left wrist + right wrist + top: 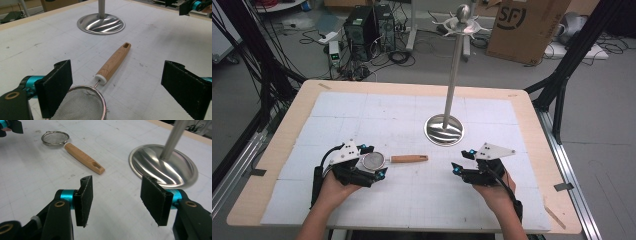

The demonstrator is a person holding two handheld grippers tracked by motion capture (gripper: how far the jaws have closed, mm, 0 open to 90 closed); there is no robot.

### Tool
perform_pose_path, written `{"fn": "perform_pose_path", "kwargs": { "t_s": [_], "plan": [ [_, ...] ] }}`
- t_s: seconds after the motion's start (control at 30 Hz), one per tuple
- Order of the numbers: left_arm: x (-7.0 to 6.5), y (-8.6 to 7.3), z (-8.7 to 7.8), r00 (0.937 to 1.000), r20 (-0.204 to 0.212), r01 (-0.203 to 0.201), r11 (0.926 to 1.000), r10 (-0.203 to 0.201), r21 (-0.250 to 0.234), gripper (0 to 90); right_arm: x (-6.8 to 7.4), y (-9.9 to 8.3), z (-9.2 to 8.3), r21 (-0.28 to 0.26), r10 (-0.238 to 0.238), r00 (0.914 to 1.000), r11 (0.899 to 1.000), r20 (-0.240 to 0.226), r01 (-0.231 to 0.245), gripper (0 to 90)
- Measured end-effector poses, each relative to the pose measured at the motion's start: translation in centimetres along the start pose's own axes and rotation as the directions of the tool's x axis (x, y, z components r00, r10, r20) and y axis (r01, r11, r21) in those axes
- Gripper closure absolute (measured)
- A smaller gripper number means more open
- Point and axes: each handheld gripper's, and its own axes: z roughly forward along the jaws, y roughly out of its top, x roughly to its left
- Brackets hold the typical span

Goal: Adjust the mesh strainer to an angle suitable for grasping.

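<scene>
A small mesh strainer with a wooden handle lies flat on the white mat, handle pointing right. My left gripper stands open over its mesh bowl. In the left gripper view the bowl sits against the left pad, the right pad stands well clear, and the handle runs away from me. My right gripper hovers open to the right of the handle's end, with nothing between its pads. The right gripper view shows the strainer farther off at upper left.
A tall steel stand with hooks on top rises from a round shiny base behind the handle's end, close to the right gripper. The wooden table edge frames the mat. A cardboard box and computer towers stand on the floor beyond.
</scene>
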Motion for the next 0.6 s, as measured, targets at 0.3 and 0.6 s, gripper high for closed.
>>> {"fn": "perform_pose_path", "kwargs": {
  "t_s": [0.3,0.6],
  "plan": [
    [0.0,0.0,0.0,0.9999,-0.013,0.000,1.0000,0.000,0.002,10.8,-0.6,-0.5,-2.1,-0.045,0.006,0.9995,0.999,0.030,-0.005,41.0],
    [0.0,0.0,-0.1,0.9994,-0.035,-0.005,1.0000,0.005,-0.004,12.3,-2.3,-1.9,-3.1,-0.047,0.036,0.9988,0.998,0.034,-0.034,36.3]
  ]
}}
